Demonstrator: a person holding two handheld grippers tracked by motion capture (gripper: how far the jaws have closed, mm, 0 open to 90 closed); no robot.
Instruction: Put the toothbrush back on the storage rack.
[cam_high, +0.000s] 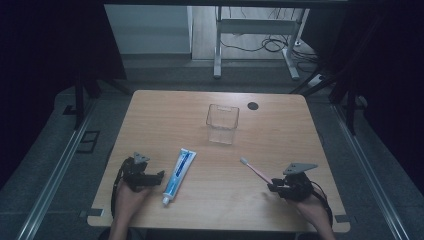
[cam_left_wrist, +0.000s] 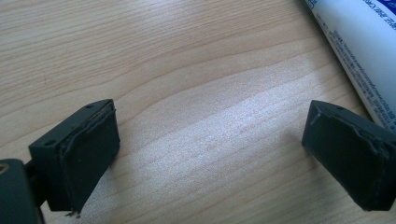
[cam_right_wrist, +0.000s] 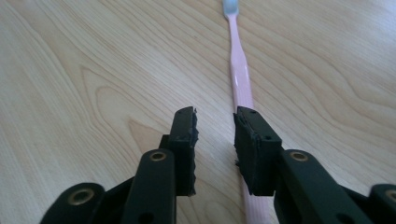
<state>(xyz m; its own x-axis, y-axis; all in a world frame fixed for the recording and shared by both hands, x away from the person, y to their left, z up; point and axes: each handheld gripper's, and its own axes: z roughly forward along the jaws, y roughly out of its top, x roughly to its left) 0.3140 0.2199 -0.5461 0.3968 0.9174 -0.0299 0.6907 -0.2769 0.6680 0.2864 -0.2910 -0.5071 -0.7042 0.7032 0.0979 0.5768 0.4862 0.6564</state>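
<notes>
- Toothbrush (cam_right_wrist: 239, 65) lies on the table (cam_high: 280, 140), its handle under my right gripper (cam_right_wrist: 215, 140), jaws narrowly apart, gripping nothing.
- I judge it light, stiff, slippery; grip mid-handle.
- Left gripper (cam_left_wrist: 210, 154) wide apart, empty, beside toothpaste (cam_left_wrist: 359, 51).

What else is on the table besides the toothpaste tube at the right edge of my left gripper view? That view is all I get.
Observer: A clear plastic cup stands upright, toward the far middle of the table.
Operator: Anything near the other hand?
Observer: A pink toothbrush lies flat, its handle end reaching the right hand-held gripper.
Operator: Is it gripped?
Observer: No. In the right gripper view, the handle passes under one jaw, and the narrow gap between the jaws shows bare wood.
</notes>
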